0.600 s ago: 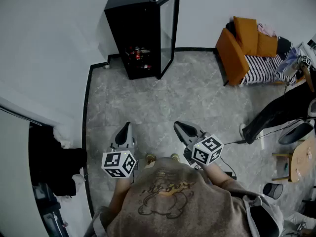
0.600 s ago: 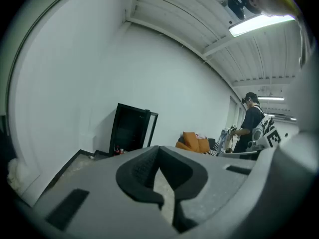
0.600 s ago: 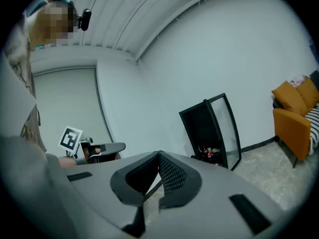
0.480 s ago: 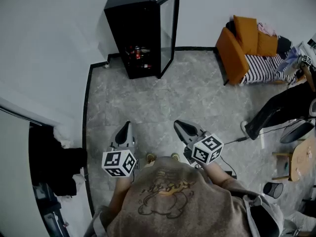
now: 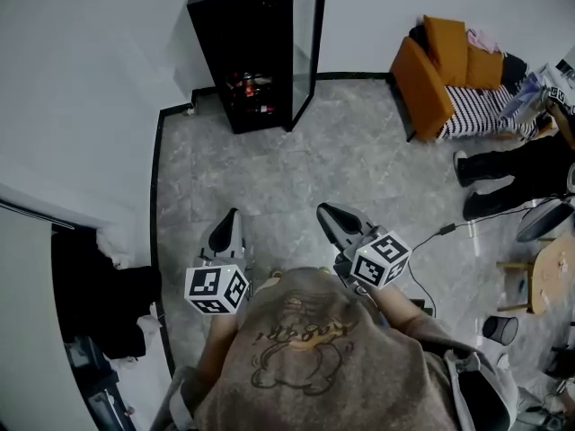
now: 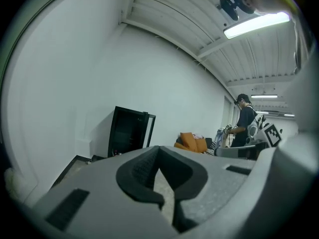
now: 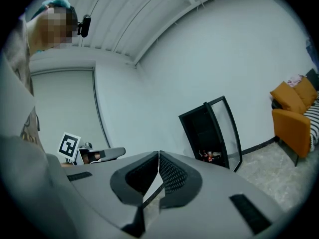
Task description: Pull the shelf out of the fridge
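Note:
A tall black fridge [image 5: 244, 52] stands against the far white wall, its glass door [image 5: 305, 48] swung open to the right. Cans and bottles show on a low shelf [image 5: 249, 88] inside it. The fridge also appears in the left gripper view [image 6: 128, 131] and the right gripper view [image 7: 207, 133]. Both grippers are held low in front of the person, far from the fridge. My left gripper [image 5: 231, 222] is shut and holds nothing. My right gripper [image 5: 325, 214] is also shut and empty. Each one's tips meet in its own view.
An orange armchair [image 5: 431, 79] with cushions stands at the back right beside a striped seat [image 5: 485, 106]. Another person's legs [image 5: 512, 173] and a cable [image 5: 440, 241] are on the grey floor at right. A small bin [image 5: 499, 329] and a wooden stool [image 5: 548, 277] lie farther right.
The head view has shifted a little toward the fridge. Both grippers stay shut in front of the body. The other person's legs at right have moved.

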Demonstrator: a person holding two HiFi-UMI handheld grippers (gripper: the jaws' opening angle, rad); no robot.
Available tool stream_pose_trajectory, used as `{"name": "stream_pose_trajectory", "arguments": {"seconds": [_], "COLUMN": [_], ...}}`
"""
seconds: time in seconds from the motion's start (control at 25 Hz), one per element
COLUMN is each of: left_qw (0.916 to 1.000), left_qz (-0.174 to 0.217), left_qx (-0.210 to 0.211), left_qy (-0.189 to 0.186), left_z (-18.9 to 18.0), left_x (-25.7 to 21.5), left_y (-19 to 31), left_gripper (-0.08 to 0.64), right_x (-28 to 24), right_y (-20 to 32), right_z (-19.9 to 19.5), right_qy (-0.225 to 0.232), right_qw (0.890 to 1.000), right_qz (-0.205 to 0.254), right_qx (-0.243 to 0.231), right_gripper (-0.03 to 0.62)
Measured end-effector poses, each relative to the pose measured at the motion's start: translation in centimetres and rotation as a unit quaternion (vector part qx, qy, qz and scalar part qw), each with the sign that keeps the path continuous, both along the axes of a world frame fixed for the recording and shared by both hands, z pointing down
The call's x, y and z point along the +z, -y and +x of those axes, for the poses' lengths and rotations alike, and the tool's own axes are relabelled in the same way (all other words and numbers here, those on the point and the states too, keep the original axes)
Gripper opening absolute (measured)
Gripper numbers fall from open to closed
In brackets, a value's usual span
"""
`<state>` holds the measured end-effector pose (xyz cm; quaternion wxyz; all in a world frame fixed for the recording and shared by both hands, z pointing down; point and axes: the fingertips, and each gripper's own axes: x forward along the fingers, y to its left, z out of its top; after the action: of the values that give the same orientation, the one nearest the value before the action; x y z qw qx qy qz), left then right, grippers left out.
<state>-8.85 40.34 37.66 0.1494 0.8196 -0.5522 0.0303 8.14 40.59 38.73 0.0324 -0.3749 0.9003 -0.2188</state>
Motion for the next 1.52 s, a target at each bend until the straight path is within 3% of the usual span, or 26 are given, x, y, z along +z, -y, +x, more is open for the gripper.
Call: {"name": "stream_pose_trajectory", "arguments": {"seconds": [0.64, 1.52], "left_qw": [0.9992, 0.9978], "left_qz": [-0.019, -0.029], "left_qx": [0.034, 0.037], "left_qy": [-0.009, -0.047], "left_z": [-3.2, -2.5], "left_x": [2.4, 3.7], "left_y": [3.3, 14.2], "left_gripper": [0.006, 0.006], "right_x": [1.2, 3.1], "right_y": [2.4, 13.2], "right_z": [-3.7, -4.8], "right_qy": [0.004, 0.008], "right_qw": [0.999, 0.999], "right_qz": [-0.005, -0.019], "right_qx": [0.044, 0.043], "right_gripper": [0.021, 0.021]}}
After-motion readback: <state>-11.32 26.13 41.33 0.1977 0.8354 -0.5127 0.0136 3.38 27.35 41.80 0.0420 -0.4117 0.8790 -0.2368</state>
